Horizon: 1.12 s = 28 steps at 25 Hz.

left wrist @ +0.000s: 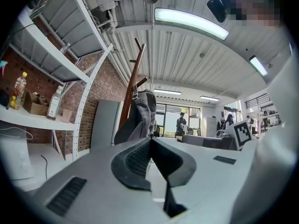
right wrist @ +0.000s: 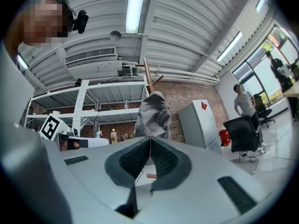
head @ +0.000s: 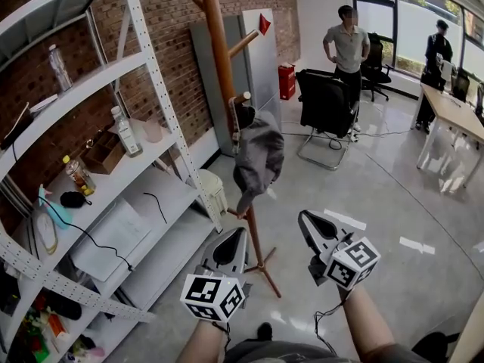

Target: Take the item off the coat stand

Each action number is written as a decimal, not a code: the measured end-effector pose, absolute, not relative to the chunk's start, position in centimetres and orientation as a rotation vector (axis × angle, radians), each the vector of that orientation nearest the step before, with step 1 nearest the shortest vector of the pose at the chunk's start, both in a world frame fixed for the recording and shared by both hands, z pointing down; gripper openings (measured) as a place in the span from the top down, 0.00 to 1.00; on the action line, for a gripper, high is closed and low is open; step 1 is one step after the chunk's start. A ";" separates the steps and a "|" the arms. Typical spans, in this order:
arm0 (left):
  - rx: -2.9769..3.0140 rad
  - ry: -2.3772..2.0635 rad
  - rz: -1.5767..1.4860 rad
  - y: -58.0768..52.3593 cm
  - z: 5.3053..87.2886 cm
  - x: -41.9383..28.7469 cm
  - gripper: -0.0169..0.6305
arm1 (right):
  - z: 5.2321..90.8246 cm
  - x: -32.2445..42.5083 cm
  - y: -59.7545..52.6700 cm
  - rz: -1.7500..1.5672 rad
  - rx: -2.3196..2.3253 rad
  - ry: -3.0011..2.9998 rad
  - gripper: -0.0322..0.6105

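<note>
Nearest, the left gripper (head: 240,233) points at the stand (head: 215,36). Its jaws are pressed together with nothing between them, and its body covers part of the stand's foot. At far left the shelf (head: 162,89) runs out of frame, its lowest clutter too dim to name. The stand climbs past the top edge of the head view, so its crown is cut off there. The grey jacket (head: 259,157) hangs from the stand, well ahead of both grippers, and hides whatever peg bears it. A strap (head: 234,127) and a dark lump at its collar are hard to make out. The right gripper (head: 304,216) is likewise closed tight and empty, its forearm cut by the bottom edge.
</note>
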<state>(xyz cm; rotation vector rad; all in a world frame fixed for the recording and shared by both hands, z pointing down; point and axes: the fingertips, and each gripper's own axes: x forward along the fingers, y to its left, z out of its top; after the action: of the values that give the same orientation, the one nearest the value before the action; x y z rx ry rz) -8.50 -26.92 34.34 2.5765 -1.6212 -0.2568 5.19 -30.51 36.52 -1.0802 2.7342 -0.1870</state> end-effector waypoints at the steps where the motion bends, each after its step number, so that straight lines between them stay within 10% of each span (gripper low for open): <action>1: 2.578 -1.623 -0.260 -27.6 34.1 -8.8 0.96 | 36.2 5.1 -31.2 -0.182 -1.082 2.729 0.94; 18: 2.623 -1.613 -0.264 -35.3 31.5 -11.3 0.96 | 31.6 3.0 -39.3 -0.116 -1.101 2.665 0.93; 28: 2.651 -1.579 -0.294 -37.9 30.8 -11.7 0.96 | 30.7 0.4 -41.4 -0.055 -1.041 2.742 0.74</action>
<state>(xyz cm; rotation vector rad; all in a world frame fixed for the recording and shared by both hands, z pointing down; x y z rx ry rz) -11.68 -37.86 30.84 2.6514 -1.5794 -0.2939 0.40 -41.39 30.70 -1.0409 2.7425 -0.0550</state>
